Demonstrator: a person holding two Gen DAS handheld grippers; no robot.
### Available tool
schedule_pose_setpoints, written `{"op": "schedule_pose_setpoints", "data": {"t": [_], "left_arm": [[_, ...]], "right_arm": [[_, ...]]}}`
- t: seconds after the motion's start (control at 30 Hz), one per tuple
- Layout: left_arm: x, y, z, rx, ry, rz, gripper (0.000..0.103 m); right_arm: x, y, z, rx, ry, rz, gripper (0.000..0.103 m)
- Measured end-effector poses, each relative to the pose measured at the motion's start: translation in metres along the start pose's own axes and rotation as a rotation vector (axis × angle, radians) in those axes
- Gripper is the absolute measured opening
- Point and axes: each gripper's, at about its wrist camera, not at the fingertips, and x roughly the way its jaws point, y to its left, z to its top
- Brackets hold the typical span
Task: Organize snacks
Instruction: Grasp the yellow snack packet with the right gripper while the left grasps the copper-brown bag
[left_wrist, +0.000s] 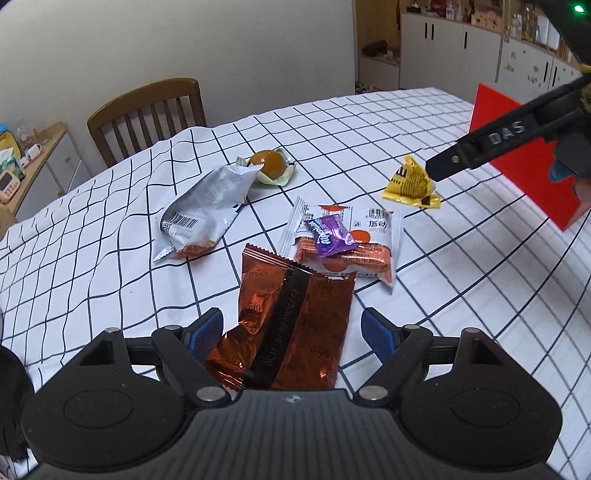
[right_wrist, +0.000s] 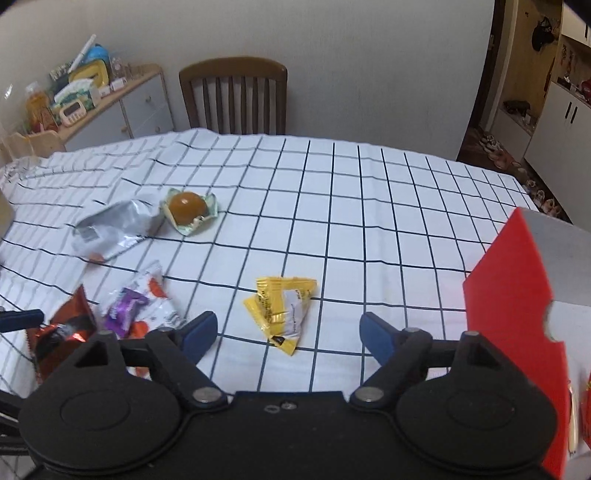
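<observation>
My left gripper (left_wrist: 291, 330) is open, its blue pads on either side of an orange-brown foil packet (left_wrist: 291, 325) lying flat on the checked cloth. Behind it lie a white-and-orange snack pack (left_wrist: 369, 236) with a purple candy (left_wrist: 330, 236) on top, a silver bag (left_wrist: 207, 210) and a wrapped brown bun (left_wrist: 267, 164). A yellow packet (left_wrist: 410, 182) (right_wrist: 282, 304) sits just ahead of my open right gripper (right_wrist: 288, 330), whose arm (left_wrist: 491, 142) reaches in from the right in the left wrist view. A red box (right_wrist: 513, 306) stands at the right.
The table wears a white cloth with dark grid lines (right_wrist: 369, 206). A wooden chair (right_wrist: 234, 94) stands at its far side. A low cabinet with clutter (right_wrist: 92, 99) is at the back left, white cupboards (left_wrist: 461, 44) at the back right.
</observation>
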Motion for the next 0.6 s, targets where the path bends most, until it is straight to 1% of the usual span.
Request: {"op": "schedule_pose_setpoints", "data": {"t": [0.07, 0.2, 0.33, 0.4, 0.47, 0.53, 0.6], "left_arm": [[0.003, 0.001, 0.001, -0.003, 0.001, 0.004, 0.082], [0.008, 0.003, 0.001, -0.005, 0.010, 0.019, 0.082], [0.012, 0.003, 0.000, 0.001, 0.012, 0.028, 0.082], [0.012, 0.001, 0.000, 0.007, 0.008, 0.034, 0.082], [0.012, -0.001, 0.000, 0.013, 0.008, 0.039, 0.082], [0.012, -0.002, 0.000, 0.010, 0.012, 0.035, 0.079], [0.012, -0.002, 0.000, 0.004, 0.017, 0.027, 0.072]], "right_arm": [[0.009, 0.001, 0.001, 0.001, 0.014, -0.004, 0.078], [0.021, 0.002, 0.002, 0.003, 0.030, 0.002, 0.075], [0.032, 0.004, 0.004, 0.000, 0.047, -0.005, 0.066], [0.036, 0.004, 0.005, 0.009, 0.053, -0.004, 0.065], [0.039, 0.004, 0.006, 0.016, 0.058, 0.000, 0.061], [0.041, 0.005, 0.007, 0.022, 0.062, 0.002, 0.058], [0.043, 0.005, 0.007, 0.026, 0.066, 0.007, 0.054]]}}
